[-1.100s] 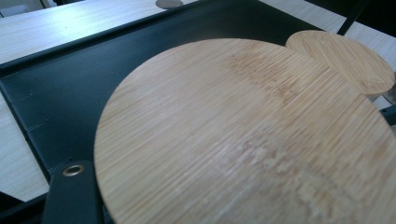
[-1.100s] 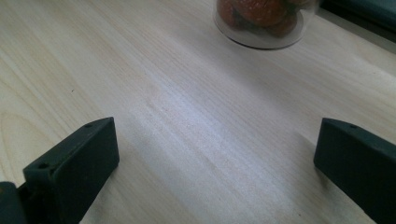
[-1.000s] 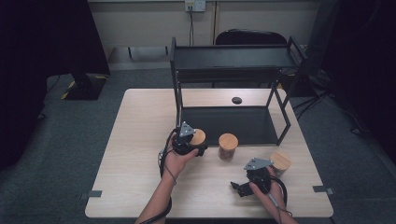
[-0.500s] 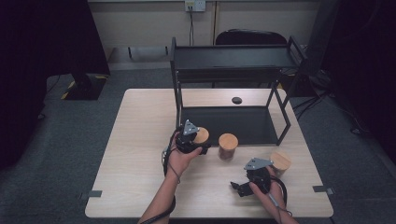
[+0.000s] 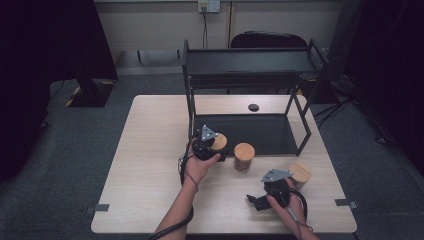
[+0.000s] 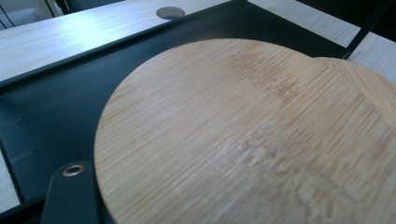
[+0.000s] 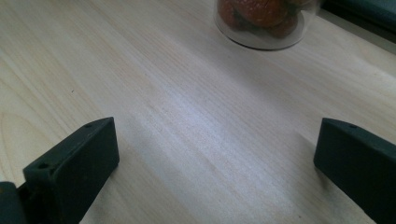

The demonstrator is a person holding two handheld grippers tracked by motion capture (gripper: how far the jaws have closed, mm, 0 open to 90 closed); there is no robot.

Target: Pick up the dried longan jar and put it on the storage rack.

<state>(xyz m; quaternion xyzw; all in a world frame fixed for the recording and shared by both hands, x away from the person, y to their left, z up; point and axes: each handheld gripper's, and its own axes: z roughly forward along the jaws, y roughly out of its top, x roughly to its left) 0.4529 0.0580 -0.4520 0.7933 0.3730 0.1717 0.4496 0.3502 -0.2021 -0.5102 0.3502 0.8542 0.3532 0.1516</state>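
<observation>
My left gripper [image 5: 210,147] is shut on a glass jar with a round bamboo lid [image 5: 219,141] at the front left corner of the black rack's base tray [image 5: 265,131]. In the left gripper view that lid [image 6: 243,140] is very close, hiding most of the jaws. A second lidded jar [image 5: 244,156] stands just to its right, in front of the tray. A third jar [image 5: 301,173] stands near the table's right edge, beside my right gripper [image 5: 256,201]. The right gripper [image 7: 219,135] is open over bare wood, aimed at a jar of red-brown contents [image 7: 268,23].
The black two-level rack [image 5: 250,62] stands at the back of the wooden table [image 5: 150,150]. A small dark disc [image 5: 253,107] lies behind the tray and is also seen past it in the left gripper view [image 6: 170,12]. A chair stands behind the table.
My left gripper has carried its jar a little forward and right, toward the rack's base tray. The right gripper has hardly moved.
</observation>
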